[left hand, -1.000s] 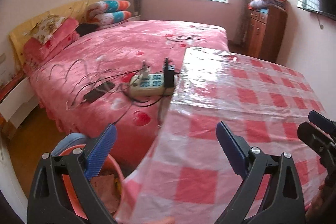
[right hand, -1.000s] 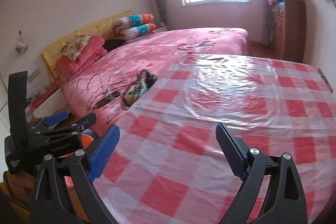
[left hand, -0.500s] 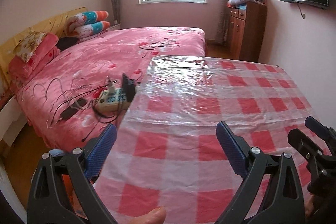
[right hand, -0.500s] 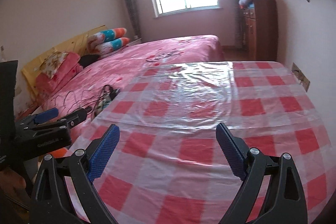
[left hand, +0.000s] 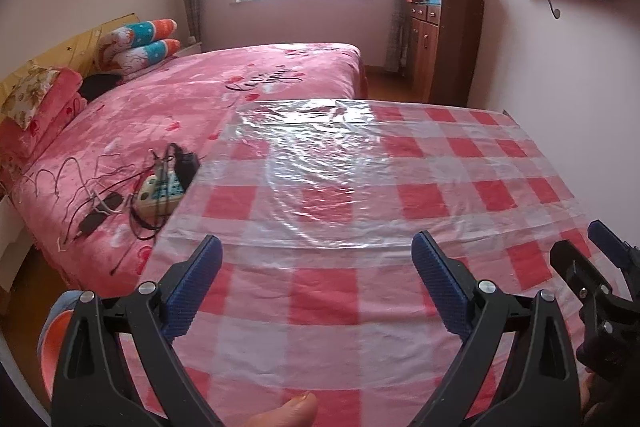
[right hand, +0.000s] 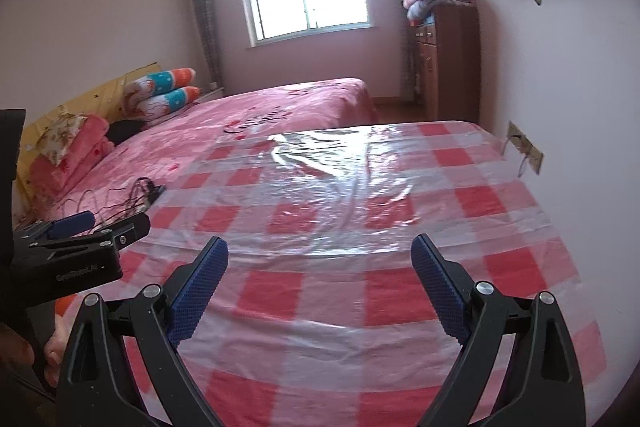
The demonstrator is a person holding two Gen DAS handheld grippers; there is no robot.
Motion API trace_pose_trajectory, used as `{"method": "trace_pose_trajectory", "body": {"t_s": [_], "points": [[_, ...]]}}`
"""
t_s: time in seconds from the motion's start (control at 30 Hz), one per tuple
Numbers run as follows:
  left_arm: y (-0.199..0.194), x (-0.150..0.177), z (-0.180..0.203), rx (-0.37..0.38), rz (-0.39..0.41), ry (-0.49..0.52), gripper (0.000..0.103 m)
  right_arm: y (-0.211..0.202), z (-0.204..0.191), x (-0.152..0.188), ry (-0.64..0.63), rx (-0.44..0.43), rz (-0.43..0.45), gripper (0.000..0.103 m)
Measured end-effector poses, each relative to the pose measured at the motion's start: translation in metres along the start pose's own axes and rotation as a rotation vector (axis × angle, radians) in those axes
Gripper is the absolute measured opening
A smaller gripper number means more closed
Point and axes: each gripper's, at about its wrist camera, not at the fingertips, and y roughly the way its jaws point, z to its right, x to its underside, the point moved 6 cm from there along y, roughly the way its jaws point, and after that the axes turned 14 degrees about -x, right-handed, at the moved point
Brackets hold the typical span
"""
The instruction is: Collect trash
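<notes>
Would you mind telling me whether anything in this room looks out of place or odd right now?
One thing stands out: a power strip lies on the pink bed beside the checked table, with dark cables sprawled loosely over the bedspread. No trash shows on the table.

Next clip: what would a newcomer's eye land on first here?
The red-and-white checked tablecloth under glossy clear plastic fills the foreground, with no trash visible on it. To its left, a power strip tangled in cables lies on the pink bed. Both hand-held grippers, left and right, hover open over the table.
</notes>
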Motion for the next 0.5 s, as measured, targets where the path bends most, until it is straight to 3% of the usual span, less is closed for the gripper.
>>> {"method": "trace_pose_trajectory", "body": {"t_s": [0.5], "points": [[-0.006,0.001,0.058,0.052,0.01,0.058,0.096,-0.015,0.056,0.001,0.049,0.104,0.046,0.092]]}}
